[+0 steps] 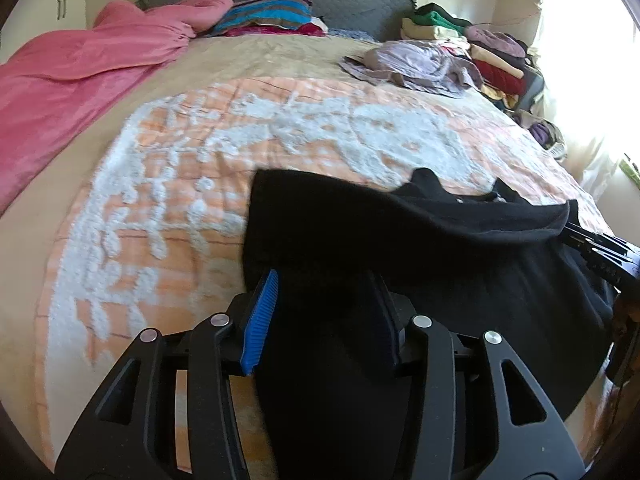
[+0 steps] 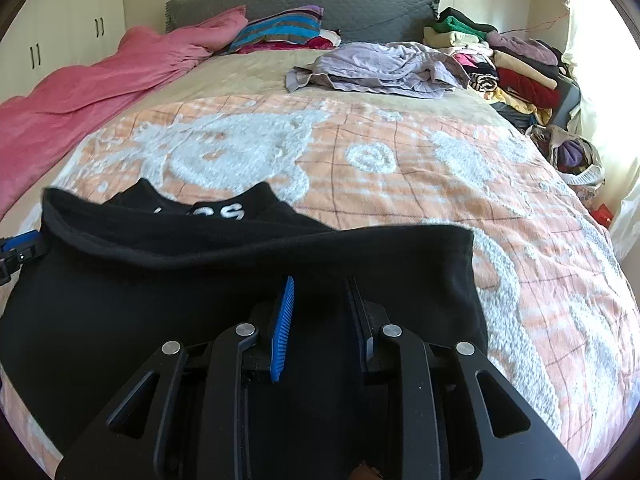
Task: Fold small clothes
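Note:
A black garment (image 1: 420,240) with white letters lies on the near part of the bed, its near edge lifted and folded over toward the far side. My left gripper (image 1: 324,280) has its blue-padded fingers (image 1: 262,316) around the garment's left edge; the cloth sits between them. My right gripper (image 2: 320,284) holds the right part of the same garment (image 2: 240,260), fingers (image 2: 282,328) a hand-width apart with cloth between them. The right gripper also shows at the right edge of the left wrist view (image 1: 600,252).
The bed has an orange and white bedspread (image 2: 400,168). A pink blanket (image 2: 80,100) lies along the left. A crumpled lilac garment (image 2: 380,68) and stacks of folded clothes (image 2: 516,68) sit at the far right. A striped pillow (image 2: 280,28) leans on the grey headboard.

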{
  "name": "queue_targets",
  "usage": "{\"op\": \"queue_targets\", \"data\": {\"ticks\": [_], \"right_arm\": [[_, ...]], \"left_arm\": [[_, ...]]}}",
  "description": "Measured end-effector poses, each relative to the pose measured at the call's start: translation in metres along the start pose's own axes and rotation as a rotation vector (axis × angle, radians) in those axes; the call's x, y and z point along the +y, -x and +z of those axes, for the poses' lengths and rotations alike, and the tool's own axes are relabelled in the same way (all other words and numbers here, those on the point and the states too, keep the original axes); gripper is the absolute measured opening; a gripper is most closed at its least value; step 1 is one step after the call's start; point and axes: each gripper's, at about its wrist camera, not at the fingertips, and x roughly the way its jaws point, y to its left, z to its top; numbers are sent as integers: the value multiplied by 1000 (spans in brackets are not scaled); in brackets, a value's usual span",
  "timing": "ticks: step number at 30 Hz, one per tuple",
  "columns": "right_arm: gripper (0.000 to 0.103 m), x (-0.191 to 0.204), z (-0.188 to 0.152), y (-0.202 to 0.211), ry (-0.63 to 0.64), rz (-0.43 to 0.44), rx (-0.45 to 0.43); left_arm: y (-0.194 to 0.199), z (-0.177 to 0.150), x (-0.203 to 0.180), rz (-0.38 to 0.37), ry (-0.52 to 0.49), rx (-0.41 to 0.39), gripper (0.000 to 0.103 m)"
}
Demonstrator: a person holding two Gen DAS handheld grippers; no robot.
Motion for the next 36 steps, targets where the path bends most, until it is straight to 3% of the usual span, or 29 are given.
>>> {"op": "queue_targets", "data": {"ticks": [2,4,5,7,13,17,18,20,21,22,23,24,31,36], "right_arm": [[25,-2,4,0,3,-13,-8],[25,-7,8,3,9,-27,-20],[26,-9,9,5,11,-35,-27],[40,-15,9,10,15,-59,-36],[44,-48,4,10,-42,-106,-14],[44,-62,-2,-2,-90,-60,32],[44,-65,-3,-4,-104,-39,38],[35,-67,-5,-5,-119,-26,36],[23,-68,-6,-4,-125,-25,31],[11,-68,-6,-2,-128,-26,25],[6,-70,-7,2,-135,-22,11],[6,-71,-7,6,-147,-8,-1],[4,-78,5,32,-176,18,-105],[4,-86,1,17,-207,-11,-72]], "left_arm": [[1,2,7,6,18,-3,38],[1,3,15,39,32,-8,51],[1,4,20,45,46,-8,52],[0,5,30,37,81,-2,56],[-4,6,43,-17,134,13,56],[-5,6,41,-29,129,15,56],[-6,6,40,-39,127,14,53],[-8,5,38,-64,123,23,34],[-9,5,38,-69,122,24,18],[-9,4,37,-82,118,21,8],[-6,5,36,-77,110,13,7],[-4,6,35,-73,104,6,3],[27,17,39,-115,119,-94,3],[12,14,44,-109,100,-65,3]]}}
